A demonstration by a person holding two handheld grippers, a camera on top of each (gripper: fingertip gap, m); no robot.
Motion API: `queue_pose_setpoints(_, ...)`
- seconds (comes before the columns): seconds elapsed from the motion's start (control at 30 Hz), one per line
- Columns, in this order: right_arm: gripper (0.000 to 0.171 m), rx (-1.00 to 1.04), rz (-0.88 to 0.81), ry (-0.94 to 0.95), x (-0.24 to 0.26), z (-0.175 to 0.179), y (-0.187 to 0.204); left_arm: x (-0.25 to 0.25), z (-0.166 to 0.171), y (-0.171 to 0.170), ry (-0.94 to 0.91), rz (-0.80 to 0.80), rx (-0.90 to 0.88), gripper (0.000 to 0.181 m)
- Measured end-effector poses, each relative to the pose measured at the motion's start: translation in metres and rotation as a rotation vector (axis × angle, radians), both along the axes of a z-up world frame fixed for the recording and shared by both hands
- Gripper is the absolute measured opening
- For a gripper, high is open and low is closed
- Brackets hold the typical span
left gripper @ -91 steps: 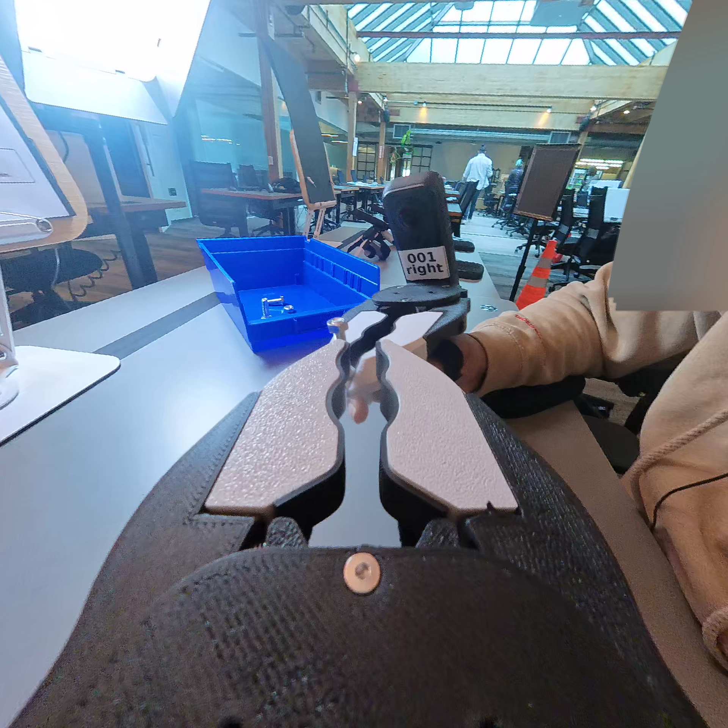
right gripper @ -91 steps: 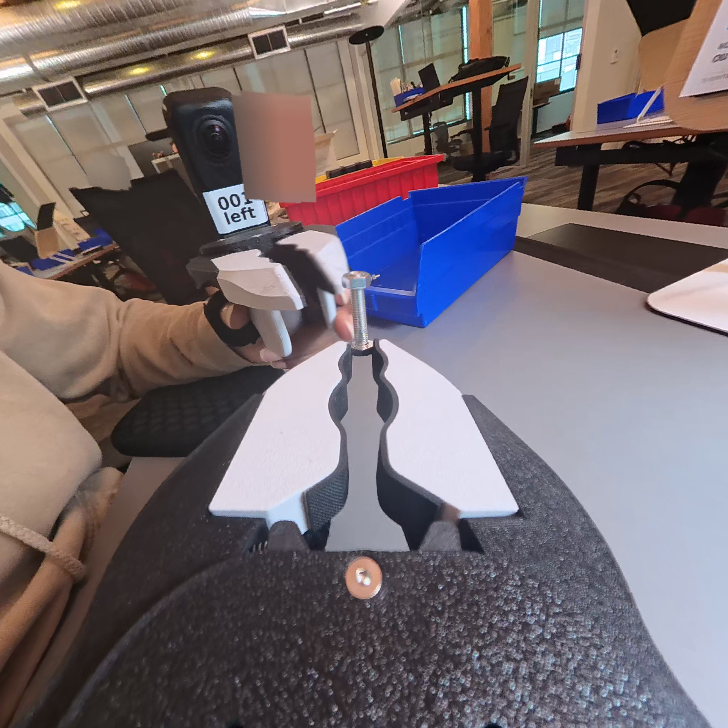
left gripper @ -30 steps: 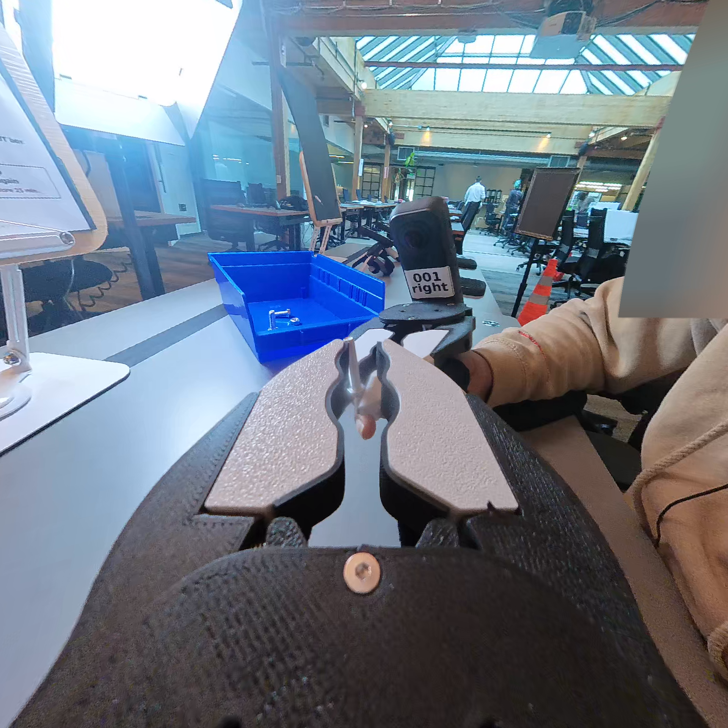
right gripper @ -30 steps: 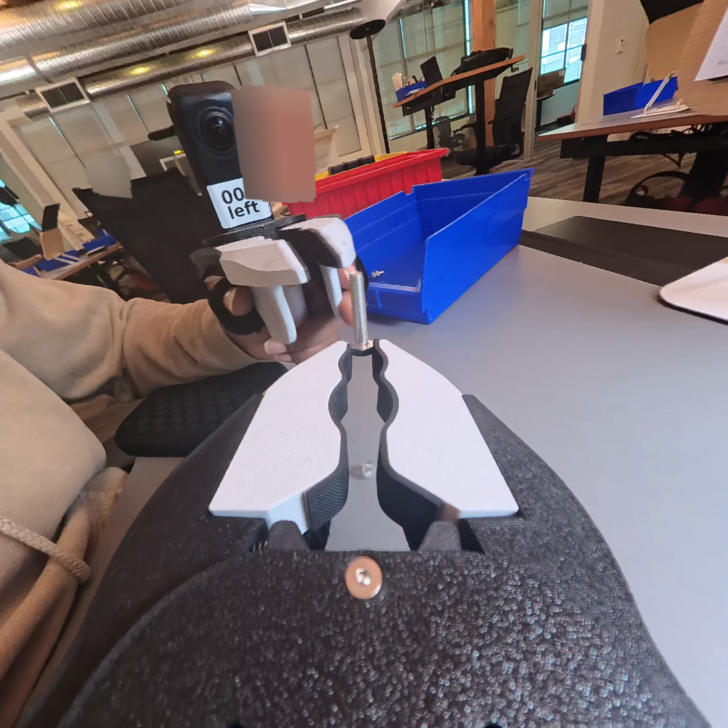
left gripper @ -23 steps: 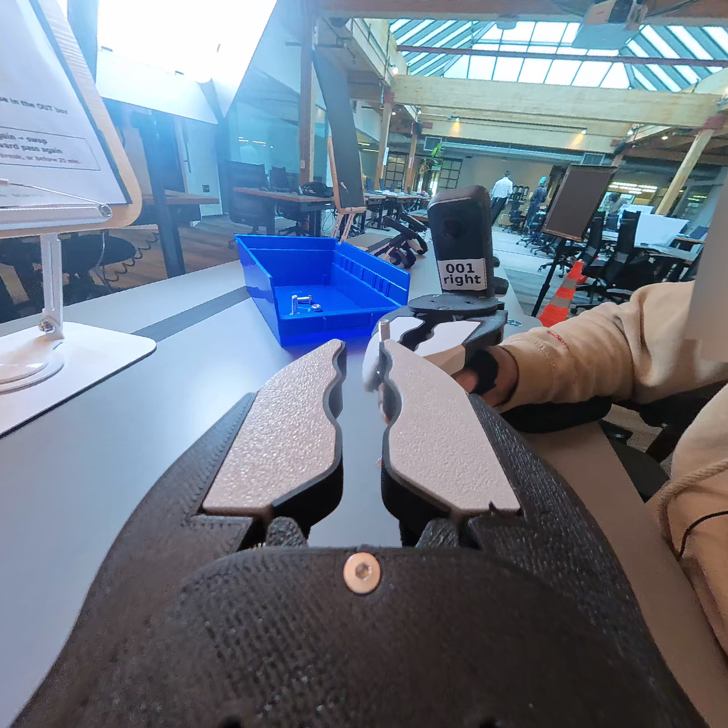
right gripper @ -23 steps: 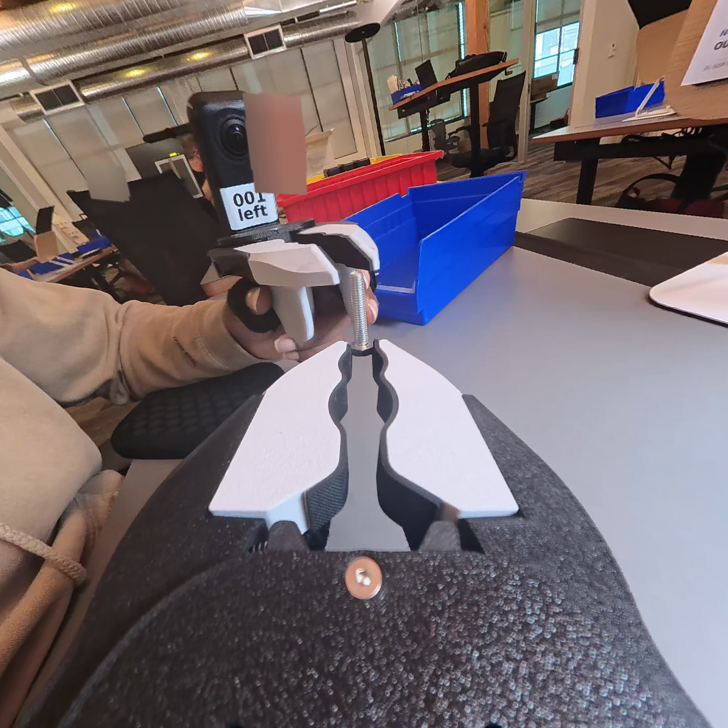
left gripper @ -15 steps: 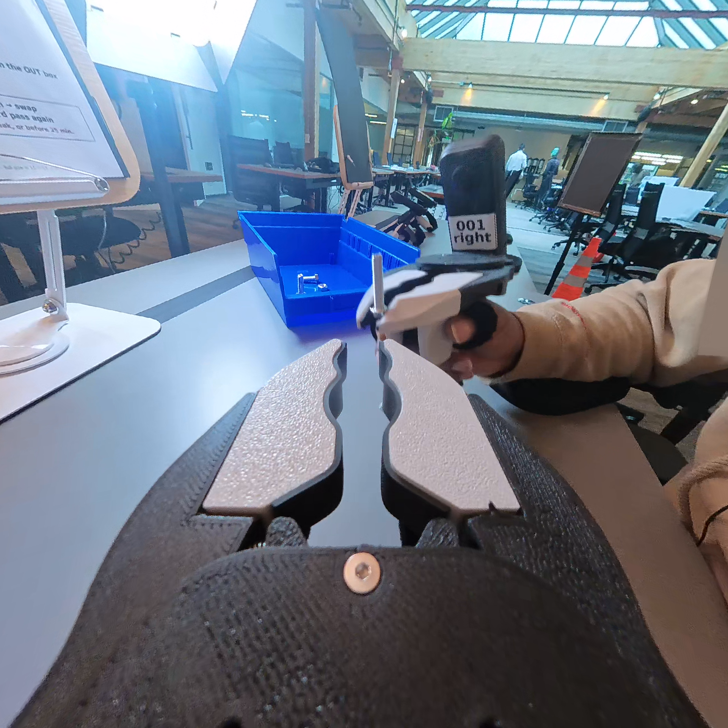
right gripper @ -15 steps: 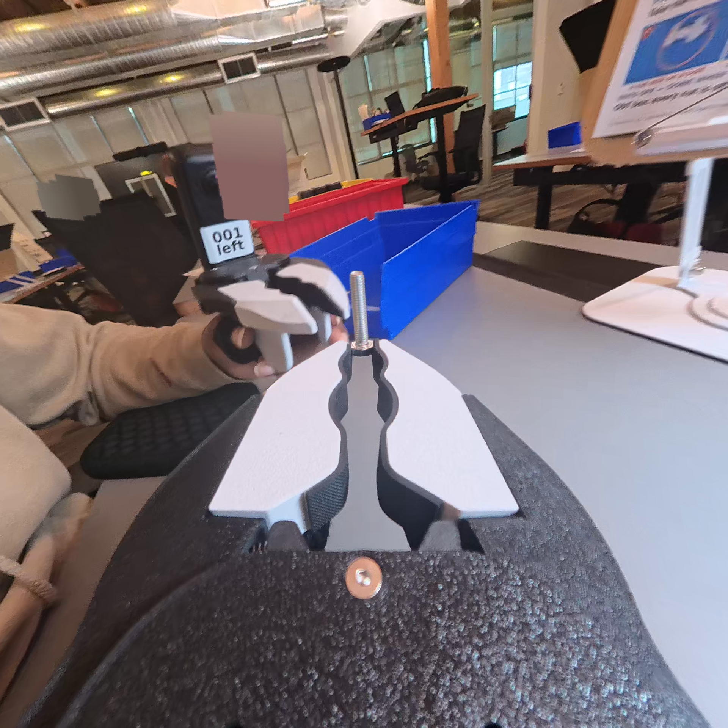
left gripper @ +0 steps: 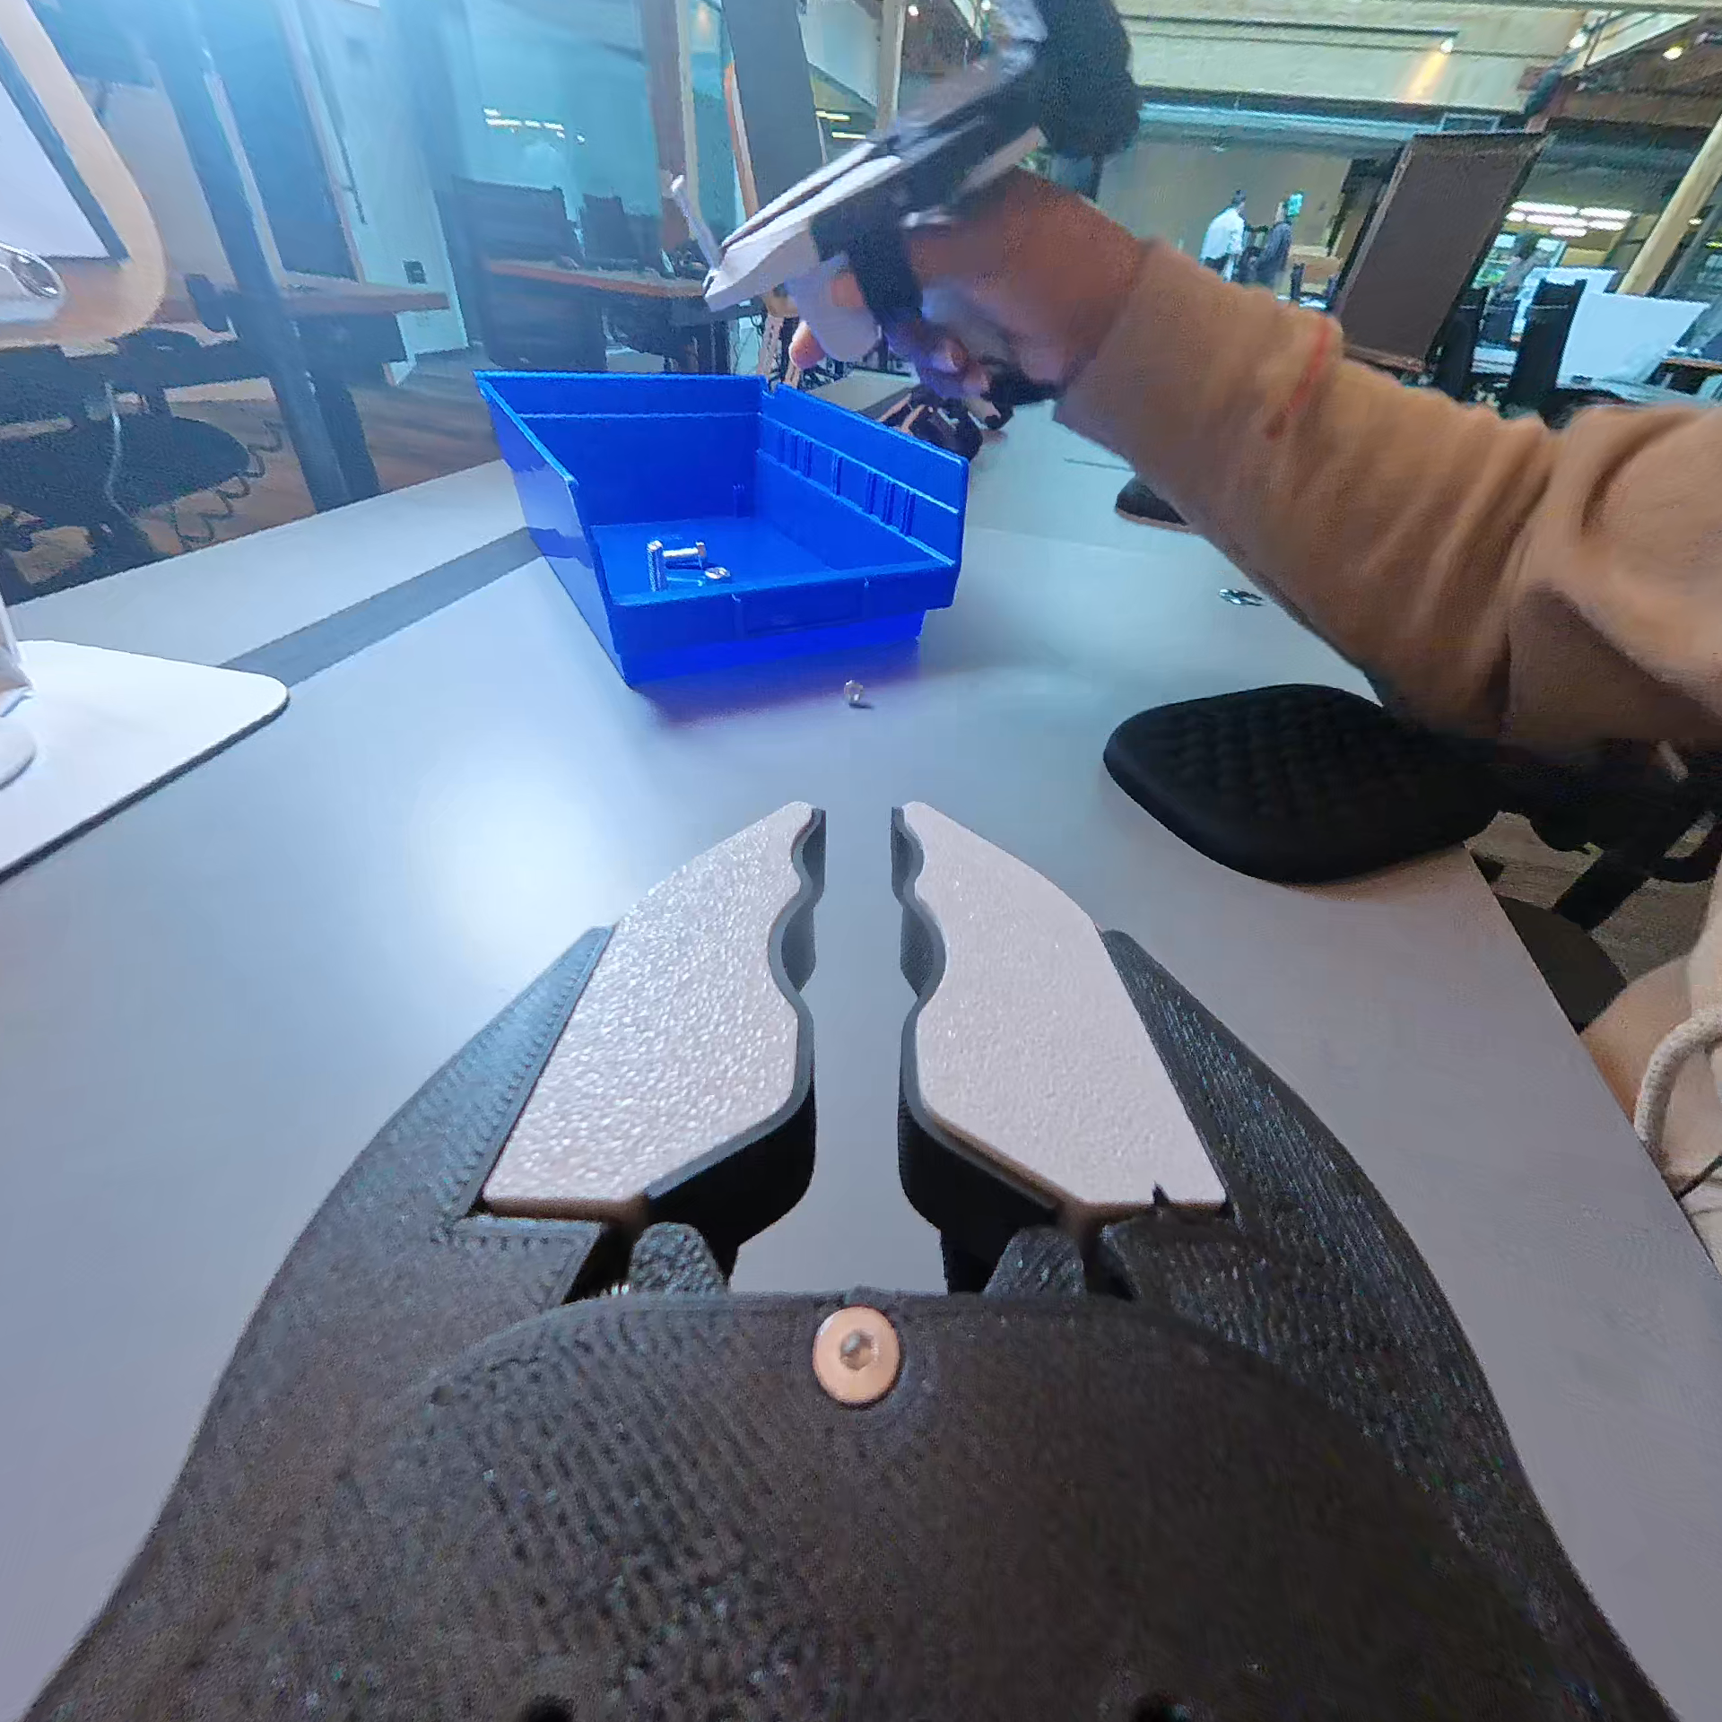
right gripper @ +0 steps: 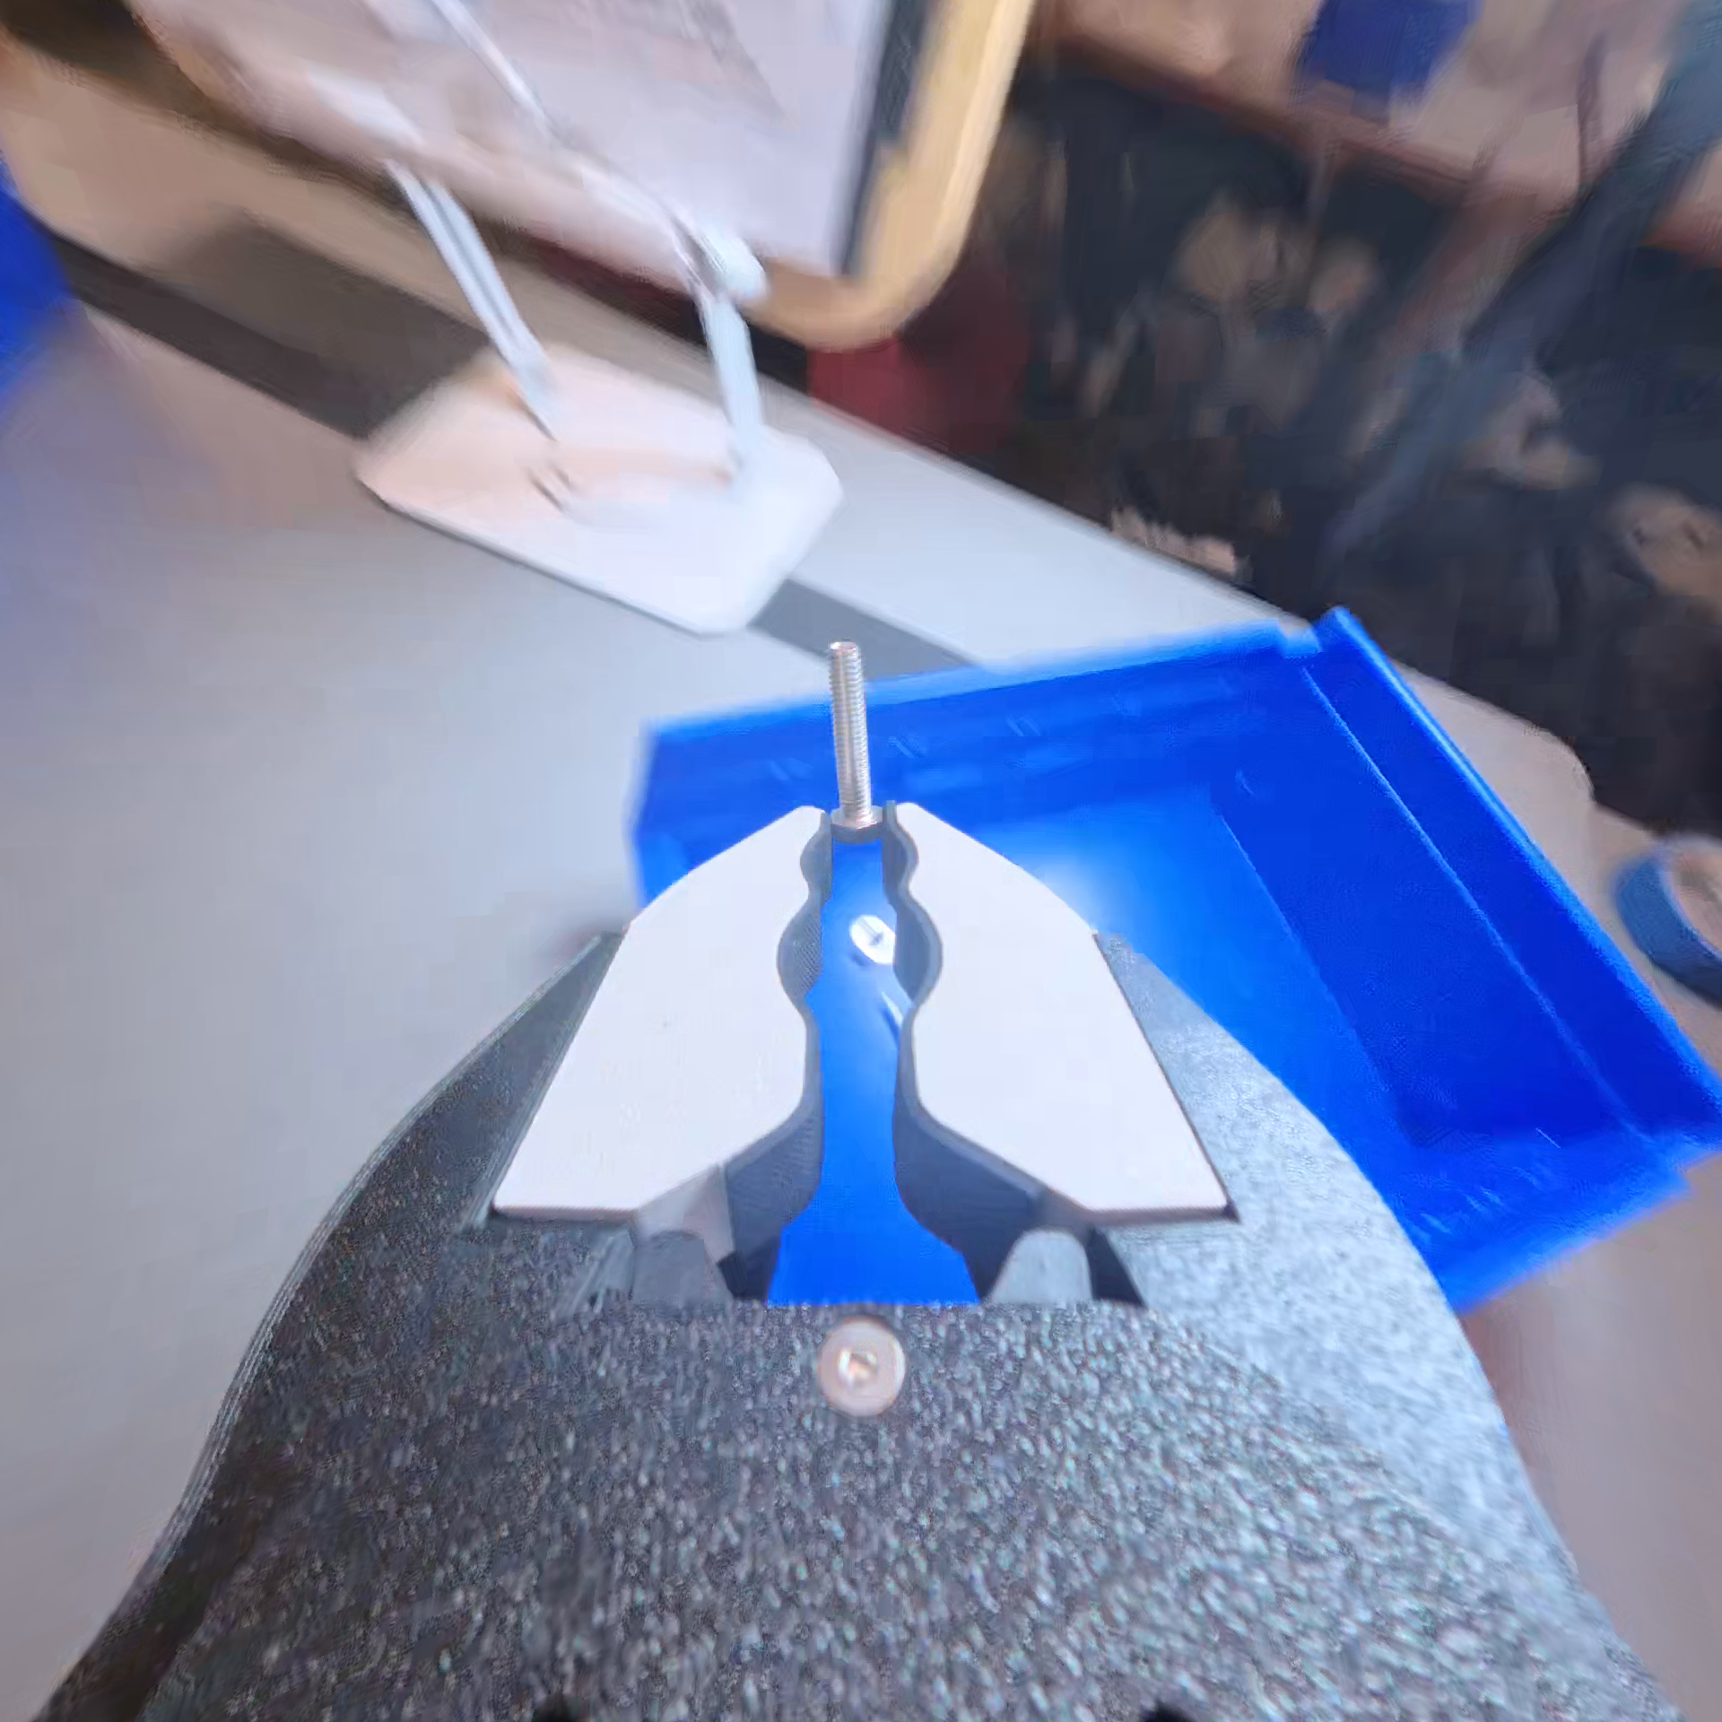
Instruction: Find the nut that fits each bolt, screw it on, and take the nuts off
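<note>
Above the blue bin (right gripper: 1398, 978): our right gripper (right gripper: 854, 820) pinches 1 bolt (right gripper: 848, 736), pointing to 12 o'clock.
Left gripper (left gripper: 857, 820): ours, fingers slightly apart, empty.
Nut (left gripper: 853, 691): on table (left gripper: 419, 839), 12 o'clock, before the bin.

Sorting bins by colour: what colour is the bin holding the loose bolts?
Blue bin; clearest in the left wrist view.

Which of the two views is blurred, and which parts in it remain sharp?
Right wrist view: strong motion blur on the blue bin and white stand; the right gripper and bolt stay sharp. Left wrist view: mostly sharp, only the beige sleeve smears.
</note>
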State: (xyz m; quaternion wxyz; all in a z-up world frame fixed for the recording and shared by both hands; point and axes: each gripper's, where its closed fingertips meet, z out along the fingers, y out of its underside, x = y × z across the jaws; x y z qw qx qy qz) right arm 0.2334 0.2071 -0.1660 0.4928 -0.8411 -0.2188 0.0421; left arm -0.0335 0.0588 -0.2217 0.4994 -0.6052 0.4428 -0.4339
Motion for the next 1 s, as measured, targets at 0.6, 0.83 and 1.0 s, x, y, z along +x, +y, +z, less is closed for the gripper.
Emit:
queue_pose_setpoints(0.6, 0.010, -0.859, 0.047, -0.481, 0.067, -0.152, 0.017, 0.004, -0.013, -0.007, 0.071, -0.037, 0.014, 0.011)
queue_pose_setpoints(0.83, 0.026, -0.737, 0.089, -0.445, 0.054, -0.132, 0.015, 0.005, -0.017, -0.009, 0.086, -0.048, 0.013, 0.011)
queue_pose_setpoints(1.0, 0.027, -0.596, 0.230, -0.365, 0.001, -0.090, -0.021, 0.005, -0.018, -0.008, 0.088, -0.047, 0.008, 0.011)
